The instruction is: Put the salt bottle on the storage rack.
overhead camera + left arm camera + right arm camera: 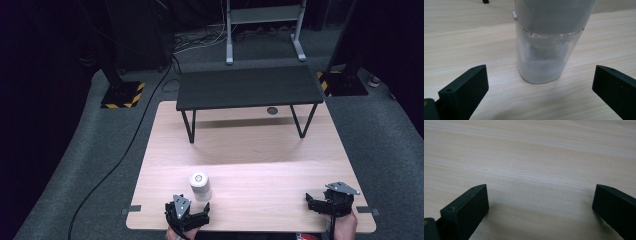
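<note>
Near the table's [250, 220] front edge, both grippers, left [192, 216] and right [320, 202], gape wide, holding nothing (white powder fills the clear jar [200, 186] just ahead of left one).

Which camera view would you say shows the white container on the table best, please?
The left gripper view: the container stands close ahead of the open jaws, showing its grey upper part and clear, frosted base. The high view shows the container small, from above, just beyond the left gripper. The right gripper view faces bare table.

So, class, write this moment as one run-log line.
left tongs: open, facing jar, not touching | right tongs: open, empty | jar: upright on table
</note>
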Motion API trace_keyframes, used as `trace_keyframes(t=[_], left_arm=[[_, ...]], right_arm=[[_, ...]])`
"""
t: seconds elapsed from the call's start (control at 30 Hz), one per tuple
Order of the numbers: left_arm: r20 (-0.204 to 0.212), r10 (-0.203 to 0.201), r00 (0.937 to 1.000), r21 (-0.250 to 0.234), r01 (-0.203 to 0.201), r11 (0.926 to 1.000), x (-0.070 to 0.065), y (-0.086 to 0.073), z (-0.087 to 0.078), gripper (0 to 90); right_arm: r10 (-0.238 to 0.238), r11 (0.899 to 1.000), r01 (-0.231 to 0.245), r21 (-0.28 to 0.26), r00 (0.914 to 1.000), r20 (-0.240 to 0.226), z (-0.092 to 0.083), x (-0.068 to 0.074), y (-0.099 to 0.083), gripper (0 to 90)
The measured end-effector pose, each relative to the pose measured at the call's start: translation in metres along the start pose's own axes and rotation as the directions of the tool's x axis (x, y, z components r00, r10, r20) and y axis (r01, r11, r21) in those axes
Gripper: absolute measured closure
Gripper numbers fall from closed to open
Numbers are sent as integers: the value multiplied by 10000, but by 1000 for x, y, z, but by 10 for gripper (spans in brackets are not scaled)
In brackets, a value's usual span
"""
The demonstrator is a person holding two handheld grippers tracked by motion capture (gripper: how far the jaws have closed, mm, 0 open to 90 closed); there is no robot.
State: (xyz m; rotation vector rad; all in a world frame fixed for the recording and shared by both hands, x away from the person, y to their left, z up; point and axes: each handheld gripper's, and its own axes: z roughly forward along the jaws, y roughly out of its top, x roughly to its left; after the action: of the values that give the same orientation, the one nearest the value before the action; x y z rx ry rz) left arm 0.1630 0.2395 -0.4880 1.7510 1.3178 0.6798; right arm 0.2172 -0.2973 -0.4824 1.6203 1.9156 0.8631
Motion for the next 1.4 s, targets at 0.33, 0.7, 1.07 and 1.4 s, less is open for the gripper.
trace_keyframes(t=[0.33,0.7,1.07,1.4], left_arm=[[-53,255,9997,43,-255,9997,-7,2,8,0],[-157,305,9994,59,-304,9995,-12,1,14,0],[-422,204,9989,-49,-207,9998,-16,9,29,0],[-663,-8,9978,-230,-7,9997,-23,18,44,0]], right_arm=[[21,10000,-22,-49,9999,-111,0,-3,-1,0],[-133,9999,133,22,9999,-42,0,0,0,0],[-116,9999,116,25,9999,-25,0,0,0,0],[-114,9999,114,21,9999,-19,0,0,0,0]])
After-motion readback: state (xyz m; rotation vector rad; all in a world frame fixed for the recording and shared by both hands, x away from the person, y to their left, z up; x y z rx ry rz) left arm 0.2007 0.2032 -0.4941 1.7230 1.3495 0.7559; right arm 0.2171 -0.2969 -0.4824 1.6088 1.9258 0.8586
